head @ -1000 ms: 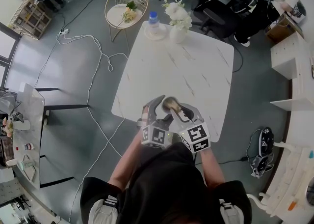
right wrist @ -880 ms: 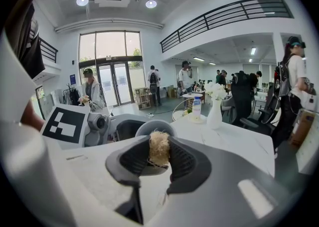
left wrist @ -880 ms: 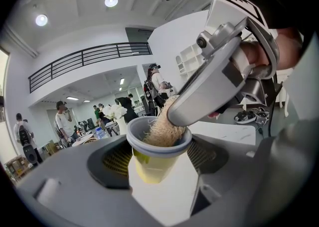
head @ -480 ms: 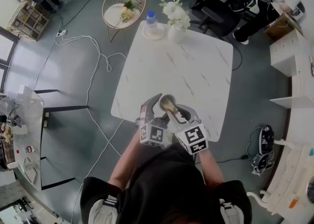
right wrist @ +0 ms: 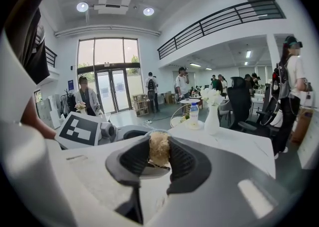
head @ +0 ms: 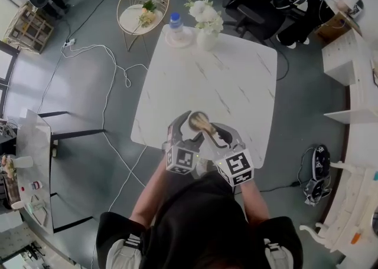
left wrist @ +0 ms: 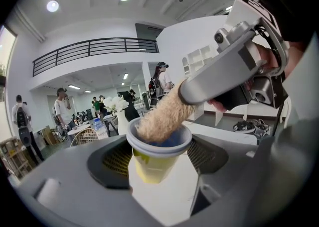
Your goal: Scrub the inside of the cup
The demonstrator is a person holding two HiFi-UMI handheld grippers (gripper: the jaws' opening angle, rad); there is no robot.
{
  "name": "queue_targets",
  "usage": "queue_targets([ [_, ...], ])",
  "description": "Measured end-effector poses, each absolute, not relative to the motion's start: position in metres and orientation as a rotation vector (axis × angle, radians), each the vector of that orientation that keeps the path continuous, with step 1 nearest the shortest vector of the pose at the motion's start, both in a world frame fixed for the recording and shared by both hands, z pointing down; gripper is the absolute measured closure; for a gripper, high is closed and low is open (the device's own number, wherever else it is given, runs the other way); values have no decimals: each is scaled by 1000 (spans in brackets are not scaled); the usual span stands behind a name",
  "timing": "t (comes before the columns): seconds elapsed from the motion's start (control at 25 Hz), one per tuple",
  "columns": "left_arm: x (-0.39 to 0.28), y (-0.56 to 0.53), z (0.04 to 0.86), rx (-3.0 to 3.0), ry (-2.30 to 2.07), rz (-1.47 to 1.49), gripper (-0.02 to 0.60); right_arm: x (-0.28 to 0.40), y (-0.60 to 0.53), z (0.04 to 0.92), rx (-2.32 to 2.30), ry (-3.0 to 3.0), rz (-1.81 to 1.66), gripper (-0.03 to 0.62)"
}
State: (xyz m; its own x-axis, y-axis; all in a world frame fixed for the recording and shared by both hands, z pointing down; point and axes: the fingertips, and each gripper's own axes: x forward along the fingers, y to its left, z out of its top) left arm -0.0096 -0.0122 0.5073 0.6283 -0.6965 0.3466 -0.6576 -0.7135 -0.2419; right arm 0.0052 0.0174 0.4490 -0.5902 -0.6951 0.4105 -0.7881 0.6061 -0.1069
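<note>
**Marble desk, cup and brush at its near edge**

White marble-patterned desk (head: 236, 85) stands on a grey floor (head: 88, 108), where a white cable (head: 112, 76) trails. At the desk's far edge are a vase (head: 207, 39) of white flowers and, beside it, a water bottle (head: 175, 24). A round wire side table (head: 142, 2) sits just beyond, and a black chair (head: 254, 8) is near the far corner.

The head view shows both grippers meeting over the desk's near edge. The left gripper view shows more. The left gripper (left wrist: 158, 157) has its 2 jaws clamped on the yellow cup (left wrist: 154, 169), which is upright. The tan bristles of the brush (left wrist: 162, 119) are pushed down inside the cup's rim.

The right gripper view shows the right gripper (right wrist: 158, 159) with its jaws closed on the brush, whose bristle tuft fills the gap. That view also shows tall glass doors (right wrist: 107, 86), a balcony railing (right wrist: 214, 27) and people standing around the open room.
</note>
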Motion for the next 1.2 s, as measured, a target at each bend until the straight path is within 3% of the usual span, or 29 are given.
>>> queue_targets([
  [0.4, 6, -32, 510, -2872, 1138, -573, 225, 67, 4, 420, 1514, -2513, 287, 490],
  [1.2, 99, -53, 533, -3010, 825, -547, 225, 205, 12, 472, 2007, -2137, 372, 490],
])
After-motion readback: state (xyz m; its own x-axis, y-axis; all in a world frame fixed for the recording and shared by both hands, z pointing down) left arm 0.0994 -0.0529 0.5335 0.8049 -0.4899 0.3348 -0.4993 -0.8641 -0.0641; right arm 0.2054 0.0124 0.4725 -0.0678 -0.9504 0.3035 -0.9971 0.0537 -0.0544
